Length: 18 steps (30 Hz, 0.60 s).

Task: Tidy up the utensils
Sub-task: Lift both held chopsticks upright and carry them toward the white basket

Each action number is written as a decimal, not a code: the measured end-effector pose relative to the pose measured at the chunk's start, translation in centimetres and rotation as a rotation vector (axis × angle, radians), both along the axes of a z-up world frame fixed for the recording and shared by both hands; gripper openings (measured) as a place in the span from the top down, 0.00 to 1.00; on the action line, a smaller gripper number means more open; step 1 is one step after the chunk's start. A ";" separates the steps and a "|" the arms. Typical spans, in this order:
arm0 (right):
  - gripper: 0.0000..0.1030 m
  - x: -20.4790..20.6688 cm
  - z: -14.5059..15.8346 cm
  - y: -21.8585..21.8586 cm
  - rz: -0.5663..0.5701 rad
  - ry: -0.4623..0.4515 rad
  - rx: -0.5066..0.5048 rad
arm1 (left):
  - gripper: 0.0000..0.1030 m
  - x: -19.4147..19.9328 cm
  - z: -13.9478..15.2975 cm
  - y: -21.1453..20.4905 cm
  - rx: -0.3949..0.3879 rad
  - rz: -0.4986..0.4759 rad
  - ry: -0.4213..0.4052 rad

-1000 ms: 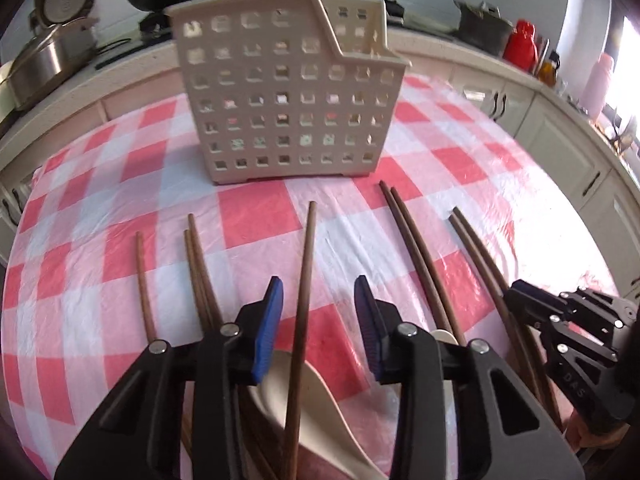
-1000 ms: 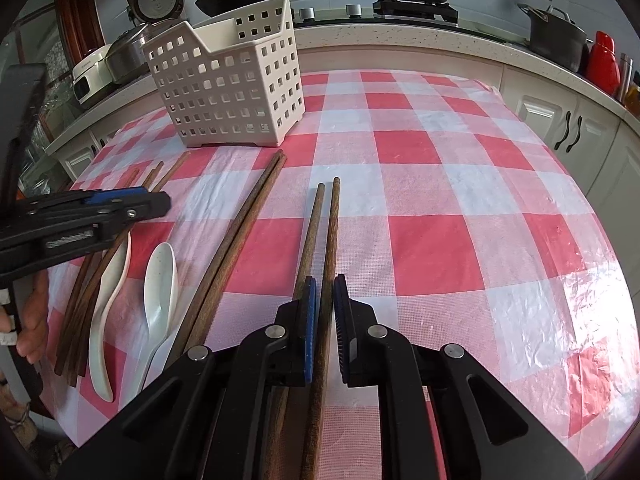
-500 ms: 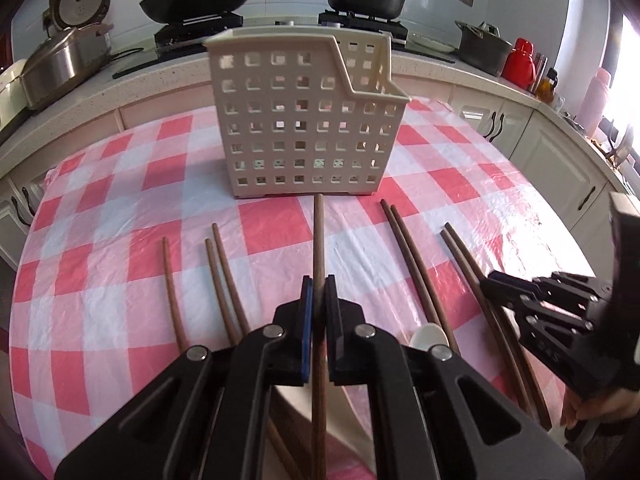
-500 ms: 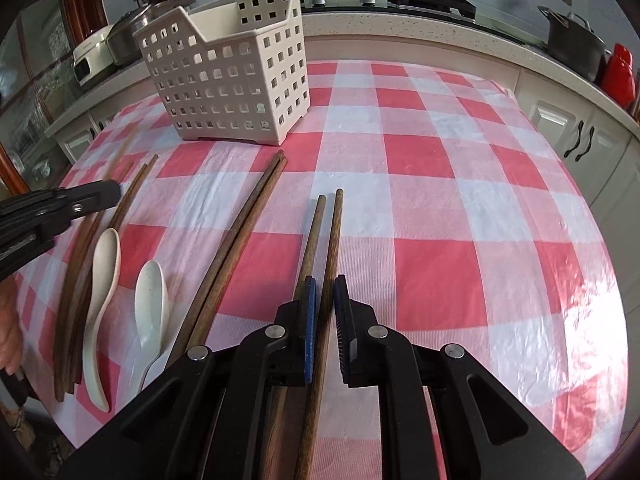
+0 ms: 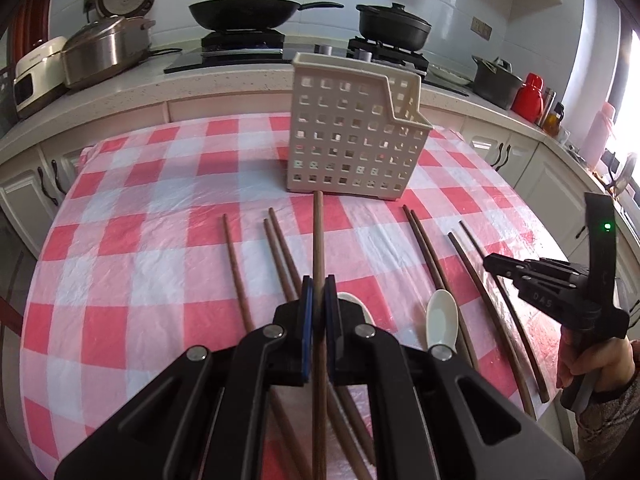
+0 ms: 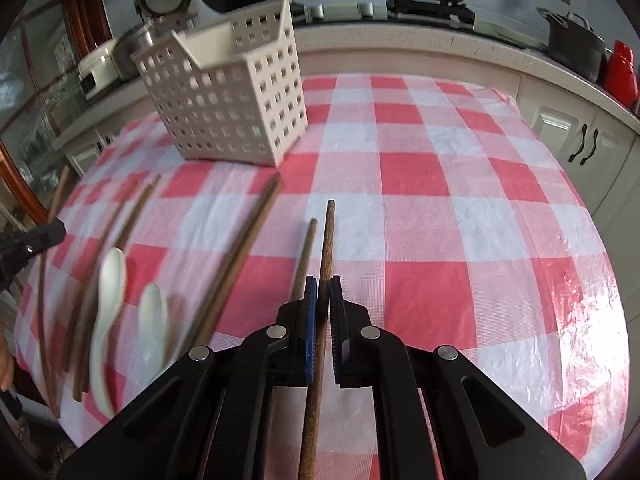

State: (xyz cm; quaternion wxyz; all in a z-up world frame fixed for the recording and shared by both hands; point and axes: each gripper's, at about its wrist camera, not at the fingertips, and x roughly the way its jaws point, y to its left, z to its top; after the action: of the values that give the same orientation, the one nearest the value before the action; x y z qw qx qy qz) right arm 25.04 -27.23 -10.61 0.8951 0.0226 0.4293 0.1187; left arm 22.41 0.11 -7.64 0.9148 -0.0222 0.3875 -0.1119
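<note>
My left gripper point(image 5: 319, 300) is shut on a brown chopstick point(image 5: 318, 240) and holds it above the table, its tip pointing at the cream slotted basket point(image 5: 356, 136). My right gripper point(image 6: 323, 300) is shut on another chopstick point(image 6: 327, 240), lifted off the cloth; its former partner point(image 6: 305, 252) lies just to the left. Several more chopsticks point(image 5: 280, 248) and two white spoons point(image 6: 108, 288) lie on the checked cloth. The basket point(image 6: 224, 96) stands at the far left in the right wrist view. The right gripper also shows in the left wrist view point(image 5: 496, 262).
The round table point(image 6: 440, 208) has a red and white checked cloth under clear plastic. Behind it runs a counter point(image 5: 120, 96) with a rice cooker, a pan, pots and a red flask. White cabinets stand below the counter.
My left gripper closed on the chopstick and lifted it back from the basket. My right gripper raised its chopstick off the cloth, leaving the neighbouring one lying there.
</note>
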 end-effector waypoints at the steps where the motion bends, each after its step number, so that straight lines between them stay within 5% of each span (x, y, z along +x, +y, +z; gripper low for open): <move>1: 0.93 -0.4 0.6 -0.1 0.001 -0.022 0.010 | 0.94 -0.4 0.4 0.4 -0.004 0.009 -0.009; 18: 0.94 -7.1 9.9 0.0 0.002 -0.330 0.019 | 0.94 -7.1 6.8 2.6 -0.011 0.060 -0.204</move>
State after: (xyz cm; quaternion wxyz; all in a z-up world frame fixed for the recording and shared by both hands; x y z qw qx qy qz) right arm 17.95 -27.26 -0.68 0.9530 0.0109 0.2755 0.1256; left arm 15.28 2.72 -0.82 0.9523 -0.0272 0.2910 -0.0882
